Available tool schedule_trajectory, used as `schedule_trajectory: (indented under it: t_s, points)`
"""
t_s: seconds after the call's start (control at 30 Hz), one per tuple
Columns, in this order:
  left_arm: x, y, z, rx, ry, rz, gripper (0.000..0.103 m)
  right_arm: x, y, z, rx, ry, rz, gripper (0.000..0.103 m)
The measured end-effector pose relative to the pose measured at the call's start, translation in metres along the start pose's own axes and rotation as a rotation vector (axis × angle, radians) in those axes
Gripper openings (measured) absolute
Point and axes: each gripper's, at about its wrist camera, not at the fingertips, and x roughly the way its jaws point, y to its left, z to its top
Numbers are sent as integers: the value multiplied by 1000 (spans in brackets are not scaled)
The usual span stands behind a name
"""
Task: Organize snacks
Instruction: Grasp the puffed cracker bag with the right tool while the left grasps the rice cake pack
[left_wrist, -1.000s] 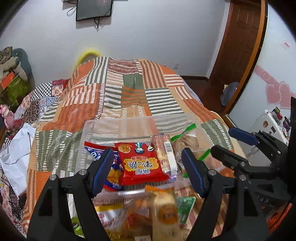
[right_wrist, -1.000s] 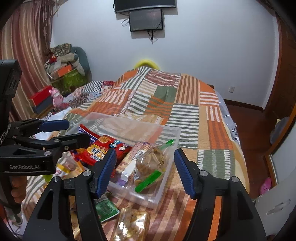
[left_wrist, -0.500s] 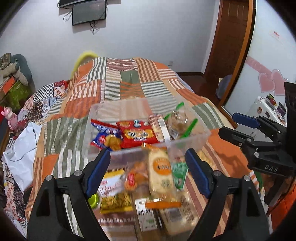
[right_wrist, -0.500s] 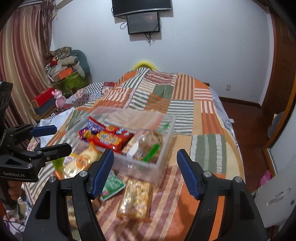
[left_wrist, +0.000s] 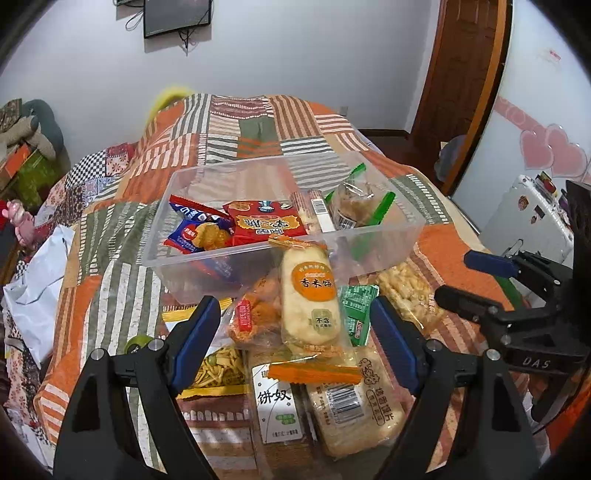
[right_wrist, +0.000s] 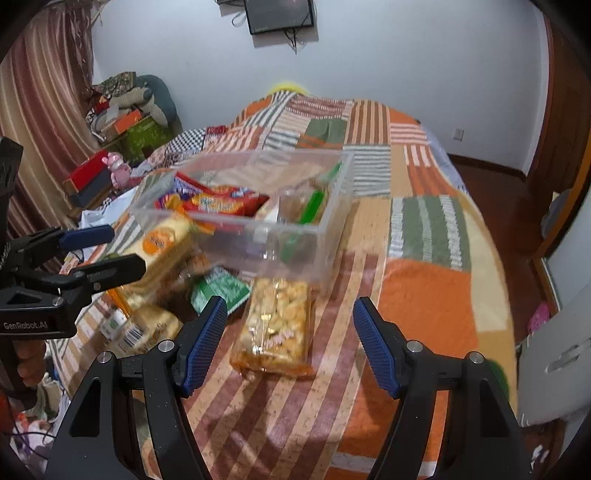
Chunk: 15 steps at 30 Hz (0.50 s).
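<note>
A clear plastic bin (left_wrist: 402, 225) (right_wrist: 332, 229) sits on the patchwork bed and holds a red packet (left_wrist: 266, 221), a blue packet (left_wrist: 195, 236) and a green-ended clear bag (left_wrist: 354, 210). Loose snacks lie in front of it: a rice-cake pack with an orange label (left_wrist: 310, 299) (right_wrist: 162, 240), a green sachet (left_wrist: 356, 310) (right_wrist: 221, 291) and a bag of yellow puffs (right_wrist: 275, 325) (left_wrist: 406, 291). My left gripper (left_wrist: 295, 339) is open and empty above the rice-cake pile. My right gripper (right_wrist: 290, 343) is open and empty over the puffs bag.
The striped patchwork bedspread (right_wrist: 424, 295) covers the bed. Boxes and clutter (right_wrist: 122, 136) stand at the left wall, a white cabinet (left_wrist: 532, 221) at the right, and a wooden door (left_wrist: 465, 74) behind. More packets (left_wrist: 277, 402) lie at the near edge.
Both grippers have pulled back from the bin and dropped lower. The loose snacks in front of the bin have come into view. Both stay open and empty.
</note>
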Motion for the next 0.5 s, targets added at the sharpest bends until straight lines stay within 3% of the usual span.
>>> schedule_trajectory:
  t_s: [0.1,0.17,0.27,0.37,0.5]
  points:
    - [5,-1,0,2,-7,13,82,7,1,-5,5,21,5,67]
    - [10,0,0,-6,-4,10,75,13,1,-7,8,36,8,67]
    - [17,4,1,-39,22,-59,70,20,3,-12,7,51,12,67]
    - [24,6,0,-54,39,-74,61,25,4,-15,7,64,16,67]
    - [32,6,-3,-55,47,-59,56,31,5,-14,14,74,21,58]
